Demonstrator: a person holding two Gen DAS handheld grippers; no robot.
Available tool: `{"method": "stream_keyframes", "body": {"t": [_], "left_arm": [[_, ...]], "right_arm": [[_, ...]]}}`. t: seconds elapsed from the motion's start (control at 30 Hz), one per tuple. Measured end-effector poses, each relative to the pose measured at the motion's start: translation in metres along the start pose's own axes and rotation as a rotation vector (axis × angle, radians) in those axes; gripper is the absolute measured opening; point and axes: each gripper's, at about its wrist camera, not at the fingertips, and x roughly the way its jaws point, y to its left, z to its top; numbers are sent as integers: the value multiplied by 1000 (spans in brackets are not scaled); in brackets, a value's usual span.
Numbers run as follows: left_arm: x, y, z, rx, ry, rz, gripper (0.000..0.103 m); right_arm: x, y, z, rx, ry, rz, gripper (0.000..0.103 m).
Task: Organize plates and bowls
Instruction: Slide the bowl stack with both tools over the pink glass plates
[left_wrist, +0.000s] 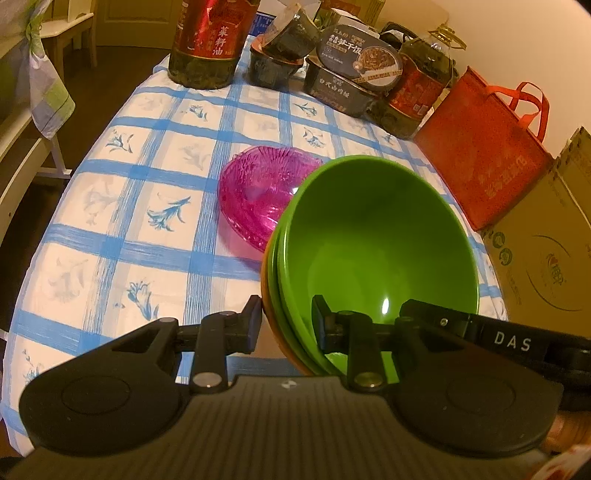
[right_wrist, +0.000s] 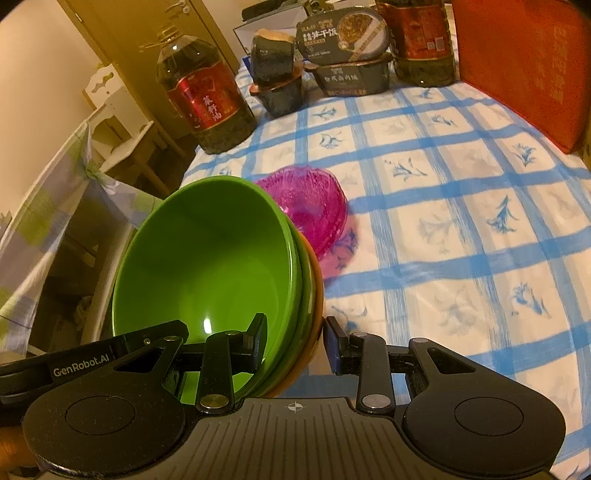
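A stack of nested bowls, green ones (left_wrist: 380, 236) inside an orange one, is held tilted above the table between both grippers. My left gripper (left_wrist: 288, 325) is shut on the stack's rim, one finger inside and one outside. My right gripper (right_wrist: 295, 341) is shut on the opposite rim of the same stack (right_wrist: 207, 251). A stack of clear pink glass plates (left_wrist: 258, 195) rests on the checked tablecloth just behind the bowls and also shows in the right wrist view (right_wrist: 310, 203).
Oil bottles (left_wrist: 207, 40) (right_wrist: 201, 99), boxed meals (left_wrist: 354, 66) and dark cups (right_wrist: 277, 79) line the table's far edge. A red bag (left_wrist: 484, 155) and a cardboard box (left_wrist: 546, 258) stand on the right. A chair (right_wrist: 114, 122) stands off the left edge.
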Motion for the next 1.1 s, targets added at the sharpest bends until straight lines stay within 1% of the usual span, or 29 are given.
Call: {"method": "stream_keyframes", "body": {"t": [0.4, 0.8, 1.1], "left_arm": [[5, 1, 20, -3, 0, 0, 25], [19, 5, 45, 6, 3, 11, 25], [33, 2, 74, 21, 6, 13, 25]], "right_arm": [[7, 6, 25, -15, -4, 1, 33], [25, 6, 49, -5, 12, 7, 33], [38, 5, 74, 2, 11, 5, 33]]}}
